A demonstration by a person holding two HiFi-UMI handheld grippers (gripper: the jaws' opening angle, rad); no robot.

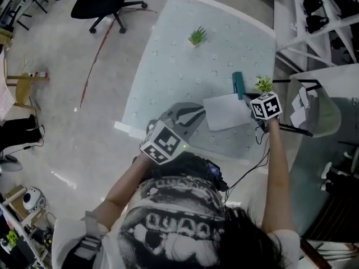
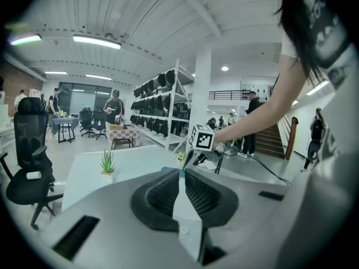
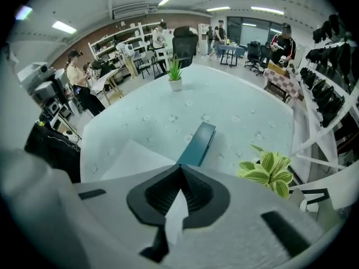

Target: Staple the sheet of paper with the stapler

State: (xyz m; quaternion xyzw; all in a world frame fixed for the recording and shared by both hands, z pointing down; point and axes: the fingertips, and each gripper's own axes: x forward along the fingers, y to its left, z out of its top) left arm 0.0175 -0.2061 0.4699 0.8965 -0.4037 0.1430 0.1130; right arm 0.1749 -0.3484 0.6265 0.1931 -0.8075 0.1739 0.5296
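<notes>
- Looking down in the head view, we saw the sheet of paper spanning our two hands over the near part of the table. The left gripper was at its left edge and the right gripper at its right edge.
- The teal stapler lay on the table just beyond the sheet's far right corner, near the right gripper. From that height we could not tell whether the corner and the stapler touched.
- In the left gripper view, the left gripper had its jaws clamped on a white sliver of the sheet of paper, the pads pressing on both faces.
- In the right gripper view, the right gripper was likewise pinched together on the sheet's edge. The stapler pointed away straight ahead of the jaws, with a small leafy plant just to its right.
- We judged the step in hand to be bringing a corner of the sheet to the stapler's mouth.
- To do it well, we would hold the paper flat and lightly taut, never pulling the hands apart hard enough to tear it.
- We would slide the corner squarely into the mouth, and only then free one gripper to press the stapler's top down while the other steadied the sheet.
</notes>
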